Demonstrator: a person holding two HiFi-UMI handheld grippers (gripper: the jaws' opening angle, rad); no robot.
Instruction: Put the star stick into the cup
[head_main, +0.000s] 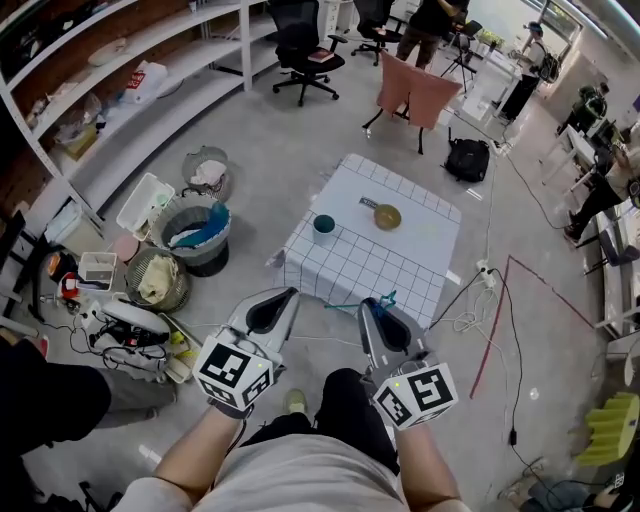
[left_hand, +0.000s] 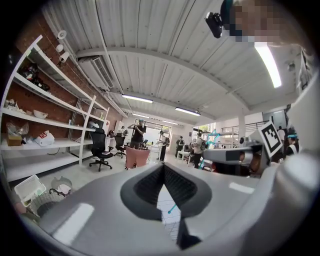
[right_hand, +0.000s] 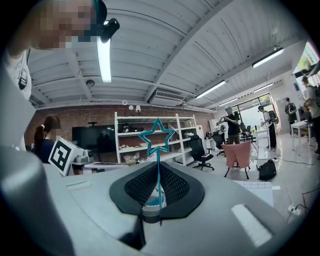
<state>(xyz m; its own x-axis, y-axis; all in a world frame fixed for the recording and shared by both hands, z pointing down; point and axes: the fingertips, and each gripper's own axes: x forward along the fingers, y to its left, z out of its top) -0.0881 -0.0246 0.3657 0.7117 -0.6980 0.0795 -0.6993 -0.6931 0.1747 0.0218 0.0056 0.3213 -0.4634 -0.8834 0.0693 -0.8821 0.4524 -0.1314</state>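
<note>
The star stick (right_hand: 158, 137), a thin teal stick with an open star on top, stands upright between the jaws of my right gripper (right_hand: 159, 200), which is shut on it. In the head view the star stick (head_main: 386, 298) shows at the tip of the right gripper (head_main: 372, 304), its thin end pointing left. The teal cup (head_main: 323, 226) stands upright on the checked table (head_main: 350, 270), well ahead of both grippers. My left gripper (head_main: 283, 296) hangs beside the right one, short of the table's near edge, shut and holding nothing.
A yellowish bowl (head_main: 387, 216) and a small dark item (head_main: 368, 202) lie on the table to the right of the cup. Bins and baskets (head_main: 190, 235) crowd the floor at the left. A pink-draped chair (head_main: 415, 95) and a black bag (head_main: 466, 158) stand beyond the table.
</note>
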